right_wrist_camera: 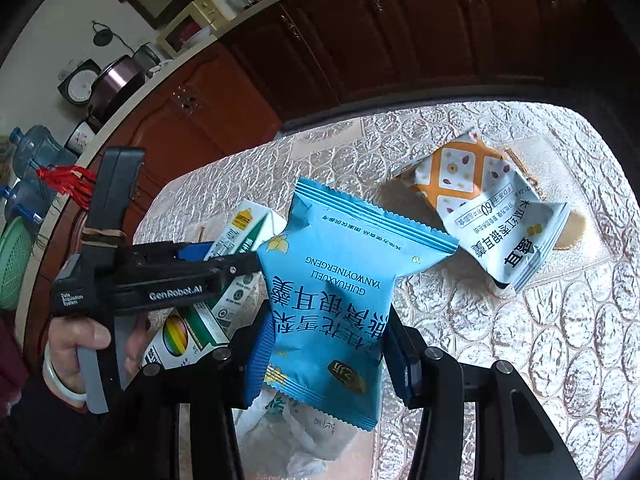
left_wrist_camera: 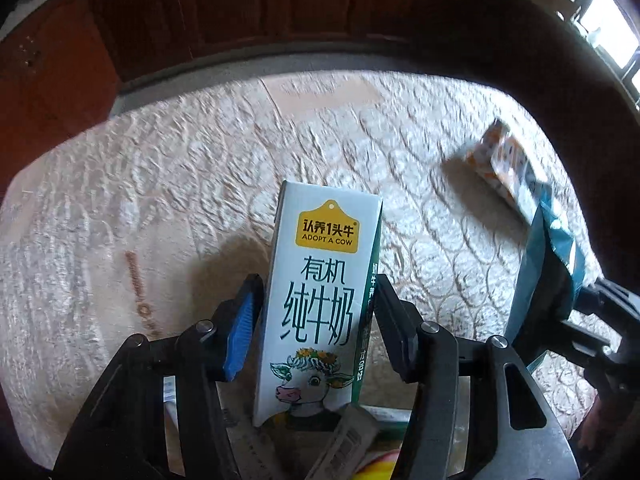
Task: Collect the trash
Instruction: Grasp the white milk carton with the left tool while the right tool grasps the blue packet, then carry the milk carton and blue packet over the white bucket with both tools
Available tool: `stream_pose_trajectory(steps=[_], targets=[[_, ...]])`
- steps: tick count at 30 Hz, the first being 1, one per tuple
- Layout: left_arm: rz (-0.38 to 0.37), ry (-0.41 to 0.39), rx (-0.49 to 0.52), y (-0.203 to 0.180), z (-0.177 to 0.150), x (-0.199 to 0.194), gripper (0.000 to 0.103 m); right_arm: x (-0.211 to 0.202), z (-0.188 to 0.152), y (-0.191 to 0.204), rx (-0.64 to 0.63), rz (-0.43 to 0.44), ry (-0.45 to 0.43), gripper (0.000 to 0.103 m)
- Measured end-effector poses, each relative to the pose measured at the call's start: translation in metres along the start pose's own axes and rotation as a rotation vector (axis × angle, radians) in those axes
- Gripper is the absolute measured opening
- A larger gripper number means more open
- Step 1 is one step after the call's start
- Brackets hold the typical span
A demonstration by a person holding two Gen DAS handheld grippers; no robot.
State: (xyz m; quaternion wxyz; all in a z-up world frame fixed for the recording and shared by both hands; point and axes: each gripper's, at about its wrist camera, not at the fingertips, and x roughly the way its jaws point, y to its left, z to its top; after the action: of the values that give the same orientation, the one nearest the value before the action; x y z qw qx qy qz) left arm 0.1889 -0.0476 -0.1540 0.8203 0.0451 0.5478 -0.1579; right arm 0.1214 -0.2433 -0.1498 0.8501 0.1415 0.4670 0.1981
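Left claw [left_wrist_camera: 316, 312] grips my milk carton [left_wrist_camera: 320, 300], right claw [right_wrist_camera: 326, 340] pinches blue packet [right_wrist_camera: 340, 280]; carrying step, I next need the bin, unseen.

The milk carton [left_wrist_camera: 316, 300] reads "认养1头牛 ADOPT A COW" and "有机纯牛奶". The blue snack packet [right_wrist_camera: 340, 280] carries "GUIHUAXUELI YANWOYINERGENG", upside down. The left gripper [right_wrist_camera: 256, 258] body says "GenRobot.AI" and "Data Acquisition System". The orange-and-white packet [right_wrist_camera: 488, 208] shows "60".

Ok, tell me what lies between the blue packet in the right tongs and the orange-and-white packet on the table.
Nothing but bare tablecloth, seen in the right wrist view, between the blue packet and the orange-and-white packet.
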Motion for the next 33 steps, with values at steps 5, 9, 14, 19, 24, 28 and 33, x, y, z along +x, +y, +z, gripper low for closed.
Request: stream_pose_trajectory(steps=[5,9,14,19,24,28,33], targets=[[-0.011,-0.09,-0.039,0.01,0.003,-0.036,0.053,-0.012,-0.001,0.004,-0.013,-0.001,-0.03,0.048],[-0.026,-0.147,-0.04,0.008,0.006,-0.062,0.053,-0.026,0.0,0.008,-0.033,-0.005,-0.062,0.048],[-0.053,-0.195,-0.01,-0.016,0.006,-0.087,0.053,-0.048,-0.001,0.011,-0.054,-0.021,-0.103,0.048],[-0.078,-0.224,0.039,-0.05,0.003,-0.103,0.053,-0.072,-0.003,0.005,-0.057,-0.041,-0.143,0.048],[-0.097,-0.24,0.078,-0.084,0.004,-0.106,0.052,-0.095,-0.01,-0.01,-0.043,-0.062,-0.173,0.048],[-0.113,-0.243,0.107,-0.109,0.005,-0.107,0.052,-0.111,-0.018,-0.023,-0.024,-0.086,-0.193,0.048],[-0.128,-0.24,0.146,-0.14,0.005,-0.105,0.052,-0.135,-0.027,-0.043,0.016,-0.107,-0.224,0.048]])
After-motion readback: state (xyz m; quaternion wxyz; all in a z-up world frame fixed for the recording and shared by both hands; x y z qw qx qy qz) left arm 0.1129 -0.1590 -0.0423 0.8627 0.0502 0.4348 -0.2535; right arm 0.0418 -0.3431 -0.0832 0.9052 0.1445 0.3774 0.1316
